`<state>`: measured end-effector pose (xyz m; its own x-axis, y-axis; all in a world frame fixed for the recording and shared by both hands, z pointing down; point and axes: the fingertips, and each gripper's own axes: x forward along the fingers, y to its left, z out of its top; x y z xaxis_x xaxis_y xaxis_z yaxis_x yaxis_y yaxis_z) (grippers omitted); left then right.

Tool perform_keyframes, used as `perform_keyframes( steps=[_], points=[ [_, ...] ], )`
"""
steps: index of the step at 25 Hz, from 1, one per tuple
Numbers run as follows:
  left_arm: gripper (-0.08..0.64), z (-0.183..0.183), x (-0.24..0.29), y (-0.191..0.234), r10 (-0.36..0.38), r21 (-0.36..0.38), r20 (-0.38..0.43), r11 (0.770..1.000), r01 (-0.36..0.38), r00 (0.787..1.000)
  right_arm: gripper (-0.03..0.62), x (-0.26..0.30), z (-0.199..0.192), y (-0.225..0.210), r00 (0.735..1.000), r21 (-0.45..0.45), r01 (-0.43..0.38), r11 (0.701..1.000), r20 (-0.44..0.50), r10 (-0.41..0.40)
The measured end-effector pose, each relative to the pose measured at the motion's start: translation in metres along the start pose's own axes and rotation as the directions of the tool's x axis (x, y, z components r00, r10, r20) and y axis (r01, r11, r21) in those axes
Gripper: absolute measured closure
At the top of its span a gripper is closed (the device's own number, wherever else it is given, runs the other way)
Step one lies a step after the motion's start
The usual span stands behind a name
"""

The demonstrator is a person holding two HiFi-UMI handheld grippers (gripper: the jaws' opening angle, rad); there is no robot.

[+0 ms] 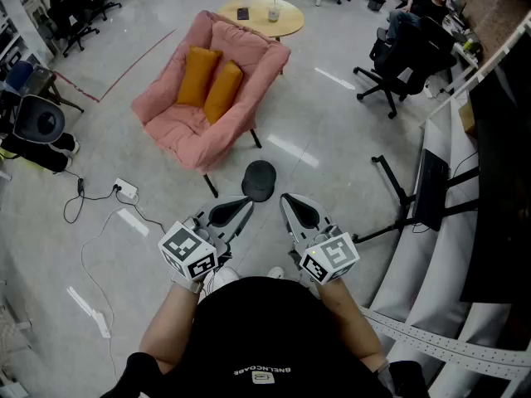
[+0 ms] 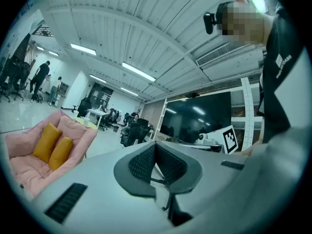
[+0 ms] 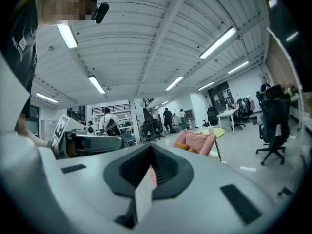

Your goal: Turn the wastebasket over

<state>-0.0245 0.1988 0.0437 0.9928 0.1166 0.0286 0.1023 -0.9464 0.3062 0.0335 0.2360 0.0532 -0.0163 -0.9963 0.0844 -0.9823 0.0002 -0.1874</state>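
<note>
Dark grey and round from above, the wastebasket sits on the pale floor, straight ahead of me. From this steep angle I cannot tell which end is up. It lies just beyond the tips of both grippers and between their lines, touching neither. The left gripper points at it from the lower left and the right gripper from the lower right, and both are held level above the floor.

The left gripper's jaws are pressed together with nothing between the ribbed pads. The right gripper's jaws are likewise pressed together and empty, its pads meeting along one seam. Each gripper's marker cube is close to my body, and my shoes show on the floor below them.

Just beyond the wastebasket stands a pink chair, its near black legs close to the wastebasket on the far side. Two orange cushions lean side by side against its back. Behind the chair is a round yellow table with a cup on it. To the left, a white power strip lies on the floor with cables trailing from it. To the right, well apart, stands a black office chair.
</note>
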Motion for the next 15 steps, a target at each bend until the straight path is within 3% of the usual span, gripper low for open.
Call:
perform_keyframes(
  steps=[6, 15],
  points=[
    [0.548, -0.012, 0.022, -0.02, 0.011, 0.041, -0.052, 0.999, -0.009, 0.999, 0.584, -0.018, 0.001, -0.014, 1.0, -0.011, -0.01, 1.0, 0.006, 0.01],
    [0.548, -0.035, 0.042, -0.031, 0.135, 0.014, -0.071, 0.991, -0.134, 0.988, 0.583, -0.045, -0.008, -0.04, 0.999, -0.001, -0.053, 0.999, -0.007, 0.053]
  ],
)
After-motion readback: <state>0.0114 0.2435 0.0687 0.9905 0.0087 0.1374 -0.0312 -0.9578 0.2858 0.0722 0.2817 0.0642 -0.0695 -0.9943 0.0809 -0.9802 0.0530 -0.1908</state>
